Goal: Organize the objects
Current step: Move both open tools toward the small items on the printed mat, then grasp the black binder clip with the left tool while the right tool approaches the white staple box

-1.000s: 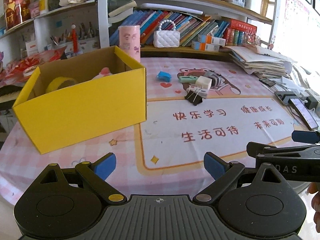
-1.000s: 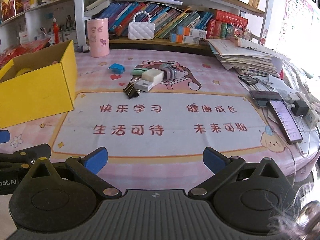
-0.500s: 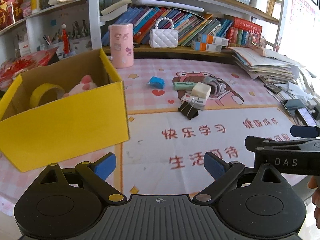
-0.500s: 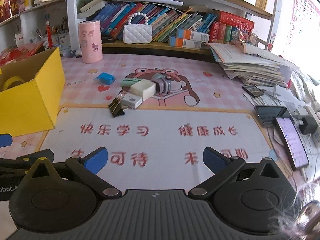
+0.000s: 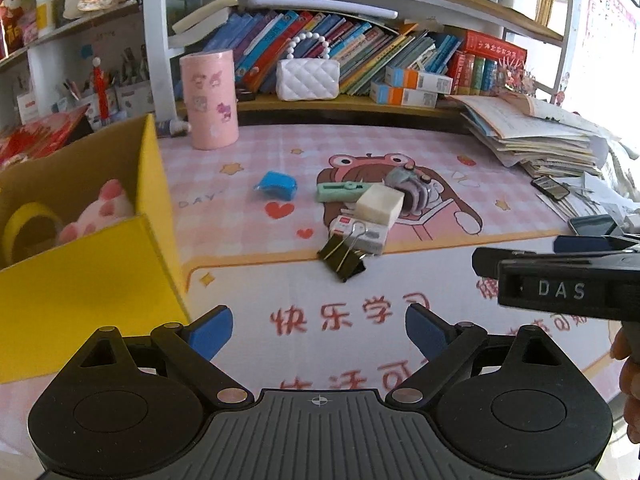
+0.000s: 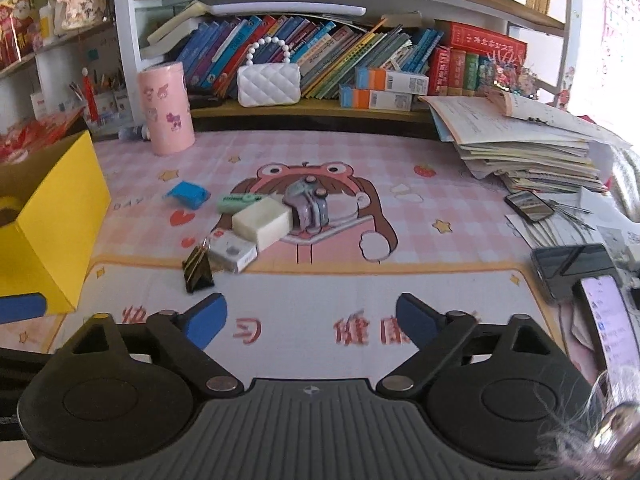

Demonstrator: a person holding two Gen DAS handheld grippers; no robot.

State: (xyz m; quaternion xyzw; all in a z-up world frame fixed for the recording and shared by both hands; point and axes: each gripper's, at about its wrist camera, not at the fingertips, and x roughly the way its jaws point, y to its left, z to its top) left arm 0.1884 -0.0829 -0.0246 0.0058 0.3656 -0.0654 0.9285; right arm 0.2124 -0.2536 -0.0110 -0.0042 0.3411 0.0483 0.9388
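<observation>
While both grippers approach the small pile on the mat, the right gripper (image 6: 310,322) has just been closing partly, with nothing between its pads; the left gripper (image 5: 318,330) is open and empty. The black binder clip (image 6: 197,270) lies nearest; take it by its body and carry it to the yellow box (image 5: 86,280)

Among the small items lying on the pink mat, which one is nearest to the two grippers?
The black binder clip. It lies at the front of the cluster, closest to both grippers; the white eraser block and blue item lie farther back.
</observation>
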